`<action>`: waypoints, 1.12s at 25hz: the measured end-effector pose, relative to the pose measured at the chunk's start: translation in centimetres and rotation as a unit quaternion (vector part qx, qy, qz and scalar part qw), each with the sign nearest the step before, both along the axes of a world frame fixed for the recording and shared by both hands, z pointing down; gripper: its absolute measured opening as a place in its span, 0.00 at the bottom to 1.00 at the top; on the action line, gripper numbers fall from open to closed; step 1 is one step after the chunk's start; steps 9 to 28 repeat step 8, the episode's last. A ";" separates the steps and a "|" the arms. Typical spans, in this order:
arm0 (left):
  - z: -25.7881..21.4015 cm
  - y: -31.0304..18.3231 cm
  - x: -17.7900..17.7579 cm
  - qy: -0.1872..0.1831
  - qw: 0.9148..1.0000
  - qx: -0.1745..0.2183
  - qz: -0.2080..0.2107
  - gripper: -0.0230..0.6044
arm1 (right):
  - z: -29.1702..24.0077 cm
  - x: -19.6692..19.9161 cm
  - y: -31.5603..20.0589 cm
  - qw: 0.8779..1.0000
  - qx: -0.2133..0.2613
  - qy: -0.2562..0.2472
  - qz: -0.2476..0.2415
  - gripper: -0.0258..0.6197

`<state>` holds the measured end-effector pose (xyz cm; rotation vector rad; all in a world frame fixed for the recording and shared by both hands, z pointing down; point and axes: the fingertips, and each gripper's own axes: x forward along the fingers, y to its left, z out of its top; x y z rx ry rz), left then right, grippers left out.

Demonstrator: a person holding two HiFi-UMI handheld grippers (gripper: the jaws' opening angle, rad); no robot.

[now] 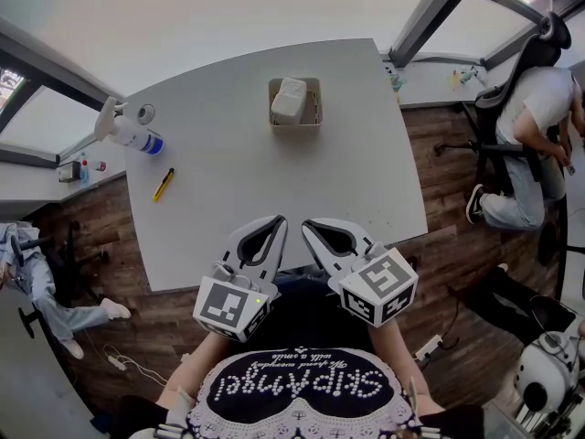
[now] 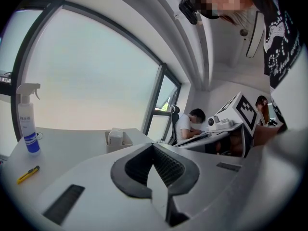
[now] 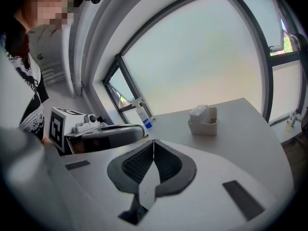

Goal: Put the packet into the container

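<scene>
A white packet [image 1: 288,100] lies inside the small beige container [image 1: 295,123] at the far middle of the grey table [image 1: 366,172]. Both grippers hover side by side over the table's near edge, well short of the container. The left gripper [image 1: 275,220] is shut with nothing between its jaws, and so is the right gripper [image 1: 311,225]. In the left gripper view the container [image 2: 119,144] with the packet [image 2: 115,134] stands far beyond the closed jaws [image 2: 154,146]. The right gripper view shows the container [image 3: 204,127] and packet [image 3: 198,112] ahead of its closed jaws [image 3: 154,141].
A spray bottle [image 1: 128,133] lies at the table's far left, with a yellow cutter [image 1: 163,185] nearer me. A person sits on a chair [image 1: 535,126] to the right of the table. Another person's legs [image 1: 46,314] show at the left, on the wooden floor.
</scene>
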<state>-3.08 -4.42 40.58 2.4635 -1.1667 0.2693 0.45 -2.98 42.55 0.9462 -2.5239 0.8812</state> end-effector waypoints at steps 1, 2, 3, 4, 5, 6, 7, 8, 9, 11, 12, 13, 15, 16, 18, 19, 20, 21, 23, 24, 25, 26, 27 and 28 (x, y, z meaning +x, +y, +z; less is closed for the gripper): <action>0.1 0.1 0.0 0.001 1.000 0.001 0.000 0.05 | 0.0 -0.1 0.0 1.000 0.000 -0.001 -0.001 0.06; 0.1 0.1 -0.1 0.002 1.000 0.001 0.001 0.05 | 0.0 -0.1 0.1 1.000 -0.001 -0.002 -0.002 0.06; 0.2 0.1 -0.1 0.002 1.000 0.000 0.000 0.05 | 0.0 -0.2 0.1 1.000 -0.002 -0.003 -0.004 0.06; 0.2 0.2 -0.1 0.002 1.000 -0.001 0.000 0.05 | 0.0 -0.3 0.1 1.000 -0.003 -0.004 -0.005 0.06; 0.2 0.1 -0.2 0.003 1.000 -0.002 0.000 0.05 | 0.1 -0.3 0.2 1.000 -0.003 -0.004 -0.006 0.06; 0.1 0.1 -0.2 0.004 1.000 -0.002 0.000 0.05 | 0.1 -0.4 0.2 1.000 -0.003 -0.003 -0.007 0.06; 0.1 0.1 -0.1 0.005 1.000 -0.003 0.001 0.05 | 0.1 -0.4 0.2 1.000 -0.003 -0.003 -0.008 0.06; 0.0 0.0 -0.1 0.006 1.000 -0.004 0.002 0.05 | 0.1 -0.5 0.1 1.000 -0.003 -0.002 -0.009 0.06; 0.0 0.0 -0.1 0.006 1.000 -0.004 0.002 0.05 | 0.1 -0.5 0.1 1.000 -0.003 -0.002 -0.009 0.06; 0.0 0.0 -0.1 0.006 1.000 -0.004 0.002 0.05 | 0.1 -0.5 0.1 1.000 -0.003 -0.002 -0.009 0.06; 0.0 0.0 -0.1 0.006 1.000 -0.004 0.002 0.05 | 0.1 -0.5 0.1 1.000 -0.003 -0.002 -0.009 0.06; 0.0 0.0 -0.1 0.006 1.000 -0.004 0.002 0.05 | 0.1 -0.5 0.1 1.000 -0.003 -0.002 -0.009 0.06; 0.0 0.0 -0.1 0.006 1.000 -0.004 0.002 0.05 | 0.1 -0.5 0.1 1.000 -0.003 -0.002 -0.009 0.06; 0.0 0.0 -0.1 0.006 1.000 -0.004 0.002 0.05 | 0.1 -0.5 0.1 1.000 -0.003 -0.002 -0.009 0.06; 0.0 0.0 -0.1 0.006 1.000 -0.004 0.002 0.05 | 0.1 -0.5 0.1 1.000 -0.003 -0.002 -0.009 0.06; 0.0 0.0 -0.1 0.006 1.000 -0.004 0.002 0.05 | 0.1 -0.5 0.1 1.000 -0.003 -0.002 -0.009 0.06; 0.0 0.0 -0.1 0.006 1.000 -0.004 0.002 0.05 | 0.1 -0.5 0.1 1.000 -0.003 -0.002 -0.009 0.06; 0.0 0.0 -0.1 0.006 1.000 -0.004 0.002 0.05 | 0.1 -0.5 0.1 1.000 -0.003 -0.002 -0.009 0.06; 0.0 0.0 -0.1 0.006 1.000 -0.004 0.002 0.05 | 0.1 -0.5 0.1 1.000 -0.003 -0.002 -0.009 0.06; 0.0 0.0 -0.1 0.006 1.000 -0.004 0.002 0.05 | 0.1 -0.5 0.1 1.000 -0.003 -0.002 -0.009 0.06; 0.0 0.0 -0.1 0.006 1.000 -0.004 0.002 0.05 | 0.1 -0.5 0.1 1.000 -0.003 -0.002 -0.009 0.06; 0.0 0.0 -0.1 0.006 1.000 -0.004 0.002 0.05 | 0.1 -0.5 0.1 1.000 -0.003 -0.002 -0.009 0.06; 0.0 0.0 -0.1 0.006 1.000 -0.004 0.002 0.05 | 0.1 -0.5 0.1 1.000 -0.003 -0.002 -0.009 0.06; 0.0 0.0 -0.1 0.006 1.000 -0.004 0.002 0.05 | 0.1 -0.5 0.1 1.000 -0.003 -0.002 -0.009 0.06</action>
